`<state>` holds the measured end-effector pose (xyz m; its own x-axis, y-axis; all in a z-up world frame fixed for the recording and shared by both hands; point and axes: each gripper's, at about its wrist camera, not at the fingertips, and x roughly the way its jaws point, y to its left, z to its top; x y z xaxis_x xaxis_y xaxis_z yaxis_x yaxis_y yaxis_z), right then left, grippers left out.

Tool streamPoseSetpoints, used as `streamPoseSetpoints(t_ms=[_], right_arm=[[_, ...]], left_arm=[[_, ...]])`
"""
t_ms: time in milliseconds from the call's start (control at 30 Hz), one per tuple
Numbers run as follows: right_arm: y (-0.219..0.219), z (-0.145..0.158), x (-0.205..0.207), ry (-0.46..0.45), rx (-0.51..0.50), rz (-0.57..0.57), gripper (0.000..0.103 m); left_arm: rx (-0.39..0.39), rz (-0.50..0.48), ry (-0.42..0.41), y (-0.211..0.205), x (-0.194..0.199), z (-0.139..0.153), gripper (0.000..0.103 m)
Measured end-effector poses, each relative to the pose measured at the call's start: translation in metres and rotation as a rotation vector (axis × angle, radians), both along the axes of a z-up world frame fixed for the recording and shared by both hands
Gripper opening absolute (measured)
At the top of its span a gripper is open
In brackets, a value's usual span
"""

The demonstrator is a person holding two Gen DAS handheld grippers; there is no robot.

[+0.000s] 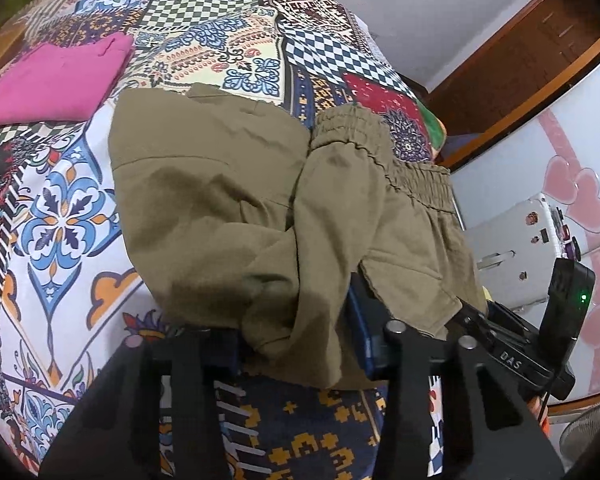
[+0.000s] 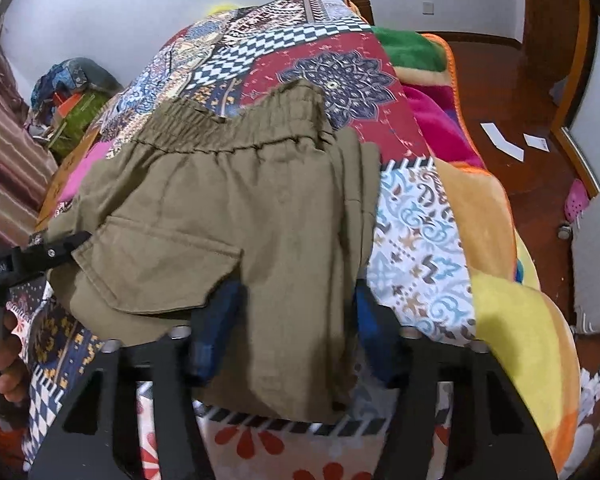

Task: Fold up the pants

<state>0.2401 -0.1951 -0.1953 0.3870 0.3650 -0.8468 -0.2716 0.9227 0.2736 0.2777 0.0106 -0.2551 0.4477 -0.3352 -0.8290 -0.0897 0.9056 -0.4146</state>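
My left gripper (image 1: pixel 300 344) & right gripper (image 2: pixel 296 344) each pinch the olive-green cotton pants (image 1: pixel 228 200), lifted at the near edge of the patchwork-print bedspread (image 1: pixel 60 208); folded pink cloth (image 1: pixel 56 80) lies near the far-left corner.

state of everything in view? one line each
olive pants: bunched on the bed, lower edge held up by both grippers, elastic waistband at the far end
left gripper: jaws around pants fabric
right gripper: jaws around pants fabric
pink garment: folded flat
patchwork bedspread: spread over the bed
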Motion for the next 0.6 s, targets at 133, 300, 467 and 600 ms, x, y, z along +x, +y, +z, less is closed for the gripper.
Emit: streamPoseSetpoints(t_ms=[133,300,467,600], right_arm=[[0.0,0.004,0.001,-0.016,0.011,-0.014,0.026],[-0.005,0.016,0.0,-0.024,0.048,-0.032,0.019],[0.007,0.038,-0.005,-0.086,0.019,0.003,0.016],[0.013,0.054,-0.008,-0.12,0.026,0.024,0.015]], left_arm=[[0.028,-0.021,-0.031,-0.006,-0.001,0.007,0.032],[0.039,-0.03,-0.063,-0.006,-0.003,0.02,0.025],[0.045,-0.027,-0.104,0.001,-0.01,0.037,0.021],[0.038,-0.009,-0.142,0.013,-0.018,0.054,0.019]])
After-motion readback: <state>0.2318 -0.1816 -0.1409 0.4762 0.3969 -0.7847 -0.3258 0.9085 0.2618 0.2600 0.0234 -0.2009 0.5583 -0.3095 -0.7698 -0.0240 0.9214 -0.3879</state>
